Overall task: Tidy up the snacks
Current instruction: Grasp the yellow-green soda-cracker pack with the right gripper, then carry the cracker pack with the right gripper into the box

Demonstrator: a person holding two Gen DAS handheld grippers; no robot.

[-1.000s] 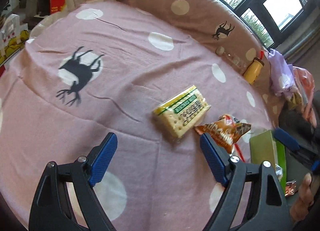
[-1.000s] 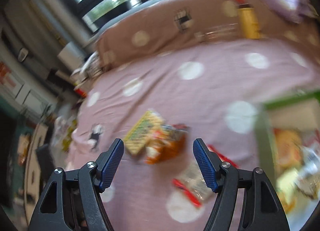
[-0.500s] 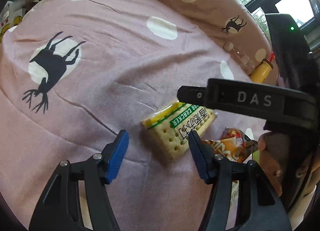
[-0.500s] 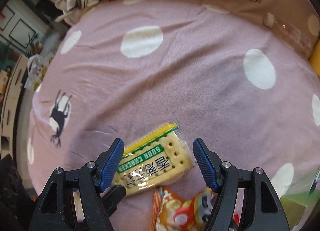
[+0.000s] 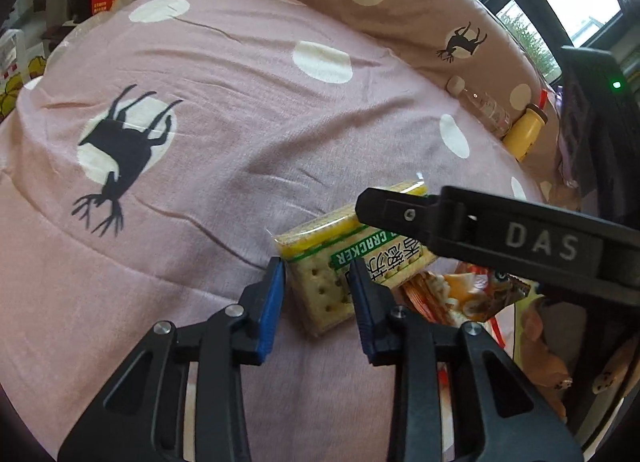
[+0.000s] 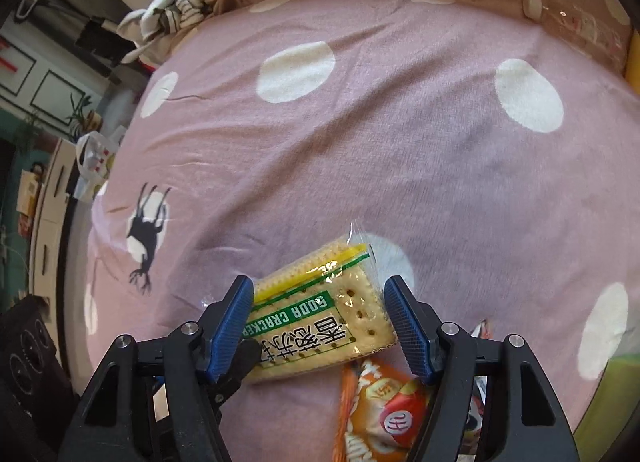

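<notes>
With both grippers crowding the cracker packet [image 6: 320,314] at the lower middle of the frame, the half-closed left gripper [image 5: 316,294] pinching one corner and the wide-open right gripper [image 6: 320,322] merely straddling it, they risk colliding or snapping the crackers.

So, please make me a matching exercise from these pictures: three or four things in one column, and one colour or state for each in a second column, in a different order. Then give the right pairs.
Things
1. soda cracker pack
2. orange snack bag
3. left gripper
4. yellow bottle

States
A. lies against the brown pillow
B. partly under the cracker pack's edge
C. fingers narrowed around a corner of the pack
D. clear wrapper with green label

Pairs: 1-D, 2-B, 3-C, 4-A
</notes>
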